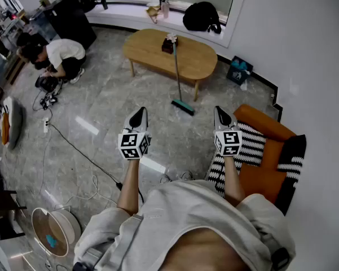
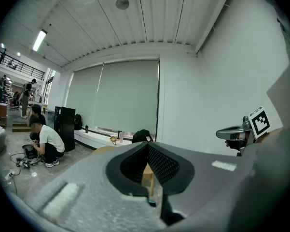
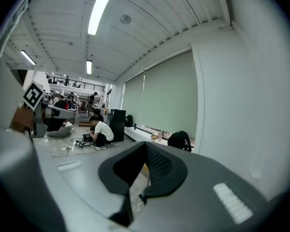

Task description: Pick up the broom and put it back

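Observation:
The broom (image 1: pixel 178 75) leans upright against the front edge of the oval wooden table (image 1: pixel 152 49), with its teal head (image 1: pixel 183 106) on the floor. Both grippers hover above the floor, short of the broom and pointing toward it. My left gripper (image 1: pixel 139 113) is to the left of the broom head and my right gripper (image 1: pixel 221 113) to its right; each is shut with nothing held. In the left gripper view the tips (image 2: pixel 147 145) meet, and the teal broom head (image 2: pixel 151 203) shows through the gap behind them. The right gripper view shows the same: closed tips (image 3: pixel 145 146), broom head (image 3: pixel 141 197) beyond.
An orange sofa (image 1: pixel 264 176) with striped cushions stands just right of my right gripper. A person (image 1: pixel 59 58) crouches at the far left among cables (image 1: pixel 73 145) that trail across the floor. A black backpack (image 1: pixel 202 16) lies on the window ledge; a blue bin (image 1: pixel 238 69) stands by the wall.

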`<state>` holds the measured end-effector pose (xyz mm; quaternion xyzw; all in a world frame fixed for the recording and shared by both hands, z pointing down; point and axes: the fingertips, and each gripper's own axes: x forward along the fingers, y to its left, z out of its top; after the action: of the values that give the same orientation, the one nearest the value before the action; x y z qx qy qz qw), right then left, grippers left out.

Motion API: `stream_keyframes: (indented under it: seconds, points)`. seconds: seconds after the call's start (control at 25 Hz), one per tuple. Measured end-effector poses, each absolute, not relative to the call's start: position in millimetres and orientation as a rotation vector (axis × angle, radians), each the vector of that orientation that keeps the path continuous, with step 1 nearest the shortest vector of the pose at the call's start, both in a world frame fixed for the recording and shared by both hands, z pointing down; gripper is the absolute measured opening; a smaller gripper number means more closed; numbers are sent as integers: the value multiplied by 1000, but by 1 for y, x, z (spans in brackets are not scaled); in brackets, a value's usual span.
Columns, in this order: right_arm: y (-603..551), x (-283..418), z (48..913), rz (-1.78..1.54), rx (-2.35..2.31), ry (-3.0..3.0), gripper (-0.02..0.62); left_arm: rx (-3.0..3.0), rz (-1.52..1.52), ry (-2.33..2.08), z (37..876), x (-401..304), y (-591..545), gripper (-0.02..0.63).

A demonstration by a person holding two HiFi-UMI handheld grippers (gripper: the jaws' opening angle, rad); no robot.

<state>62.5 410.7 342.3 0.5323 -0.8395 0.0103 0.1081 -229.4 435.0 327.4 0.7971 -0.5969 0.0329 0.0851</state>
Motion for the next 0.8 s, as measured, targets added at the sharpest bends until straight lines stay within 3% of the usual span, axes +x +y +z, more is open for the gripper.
stream_keyframes:
  seconds: [0.8]
  points:
    - [412, 75, 334, -63, 1552, -2597, 2, 2376, 120, -1798, 322, -207, 433, 5]
